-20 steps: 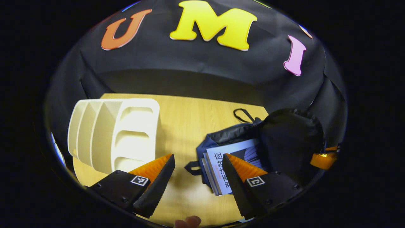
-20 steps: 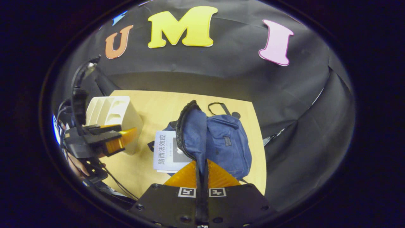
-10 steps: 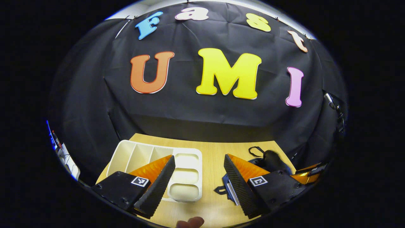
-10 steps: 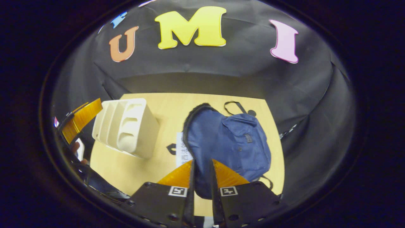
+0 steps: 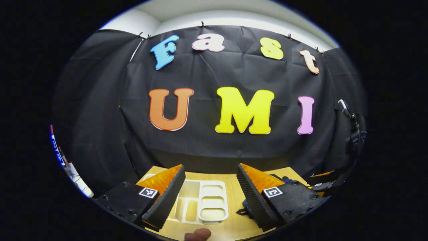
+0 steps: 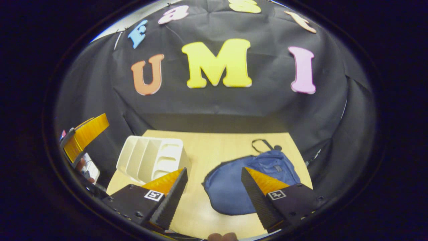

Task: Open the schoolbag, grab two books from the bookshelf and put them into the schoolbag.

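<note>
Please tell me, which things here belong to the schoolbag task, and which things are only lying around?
Belonging to the job:
- blue fabric schoolbag
- cream plastic bookshelf with slots
- left gripper
- right gripper

Just there:
- light wooden table

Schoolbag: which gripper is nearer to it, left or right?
Right. The right gripper hangs open just above the schoolbag; the left gripper is far off, beyond the bookshelf.

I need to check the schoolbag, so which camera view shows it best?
The right gripper view: the schoolbag lies nearly whole on the table. The left gripper view catches just a sliver of it behind a finger.
</note>
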`<state>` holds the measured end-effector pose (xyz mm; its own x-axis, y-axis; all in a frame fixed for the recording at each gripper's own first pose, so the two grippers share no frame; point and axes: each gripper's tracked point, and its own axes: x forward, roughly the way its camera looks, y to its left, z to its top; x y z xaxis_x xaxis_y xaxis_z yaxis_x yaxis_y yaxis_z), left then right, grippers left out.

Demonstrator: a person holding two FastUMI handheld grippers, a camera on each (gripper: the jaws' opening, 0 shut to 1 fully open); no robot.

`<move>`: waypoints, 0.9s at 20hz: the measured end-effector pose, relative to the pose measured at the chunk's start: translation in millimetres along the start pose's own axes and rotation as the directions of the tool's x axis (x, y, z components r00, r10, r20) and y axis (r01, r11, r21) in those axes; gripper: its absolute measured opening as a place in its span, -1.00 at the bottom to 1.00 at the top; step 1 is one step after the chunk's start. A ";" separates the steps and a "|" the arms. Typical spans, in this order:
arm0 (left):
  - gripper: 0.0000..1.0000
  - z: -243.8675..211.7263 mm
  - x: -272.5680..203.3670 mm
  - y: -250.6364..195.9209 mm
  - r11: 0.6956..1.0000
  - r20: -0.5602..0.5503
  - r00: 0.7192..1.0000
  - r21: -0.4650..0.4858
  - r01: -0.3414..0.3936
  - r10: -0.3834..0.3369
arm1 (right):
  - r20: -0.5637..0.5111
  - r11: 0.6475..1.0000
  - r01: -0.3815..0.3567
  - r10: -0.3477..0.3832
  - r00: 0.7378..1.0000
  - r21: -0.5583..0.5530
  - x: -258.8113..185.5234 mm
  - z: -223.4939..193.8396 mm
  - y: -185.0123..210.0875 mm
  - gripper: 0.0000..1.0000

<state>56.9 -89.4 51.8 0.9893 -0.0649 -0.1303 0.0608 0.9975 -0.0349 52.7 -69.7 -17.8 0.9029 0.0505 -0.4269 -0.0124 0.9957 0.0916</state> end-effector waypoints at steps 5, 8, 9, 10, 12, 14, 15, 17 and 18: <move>0.96 65.3 -32.0 35.4 0.999 0.166 0.986 0.041 -0.036 0.028 | 0.305 1.000 0.025 -0.027 0.952 0.008 -44.6 62.1 34.6 0.93; 0.96 81.5 -45.2 41.5 0.998 0.230 0.973 0.045 -0.041 0.030 | 0.452 0.998 0.055 -0.053 0.890 0.008 -71.2 89.5 54.0 0.87; 0.88 81.2 -47.4 40.8 0.999 0.232 0.972 0.042 -0.035 0.024 | 0.489 0.997 0.074 -0.075 0.869 0.022 -78.3 93.4 51.8 0.87; 0.96 79.2 -48.6 40.6 0.999 0.236 0.971 0.041 -0.034 0.024 | 0.508 0.997 0.072 -0.083 0.858 0.042 -84.5 93.9 55.2 0.89; 0.96 76.1 -52.1 43.1 0.998 0.242 0.970 0.049 -0.047 0.034 | 0.525 0.996 0.060 -0.083 0.847 0.060 -89.7 91.4 61.7 0.90; 0.79 71.3 -53.1 44.6 0.997 0.236 0.971 0.056 -0.058 0.043 | 0.530 0.995 0.074 -0.097 0.842 0.064 -92.1 87.6 54.3 0.94; 0.96 64.0 -51.6 40.7 0.998 0.211 0.977 0.052 -0.042 0.030 | 0.527 0.995 0.076 -0.098 0.844 0.064 -90.5 83.4 53.1 0.94; 0.96 54.4 -52.2 31.2 0.999 0.174 0.985 0.053 0.000 -0.009 | 0.516 0.995 0.079 -0.095 0.851 0.053 -89.9 78.1 51.4 0.92; 0.96 53.2 -53.0 34.0 0.997 0.167 0.986 0.074 0.003 -0.015 | 0.513 0.995 0.082 -0.096 0.853 0.050 -92.2 75.9 50.8 0.86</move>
<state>13.6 -50.7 110.2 0.9965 -0.0749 0.0380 0.0735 0.9966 0.0380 1.4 -29.6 94.5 0.9917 -0.0926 0.0891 0.0835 0.9914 0.1010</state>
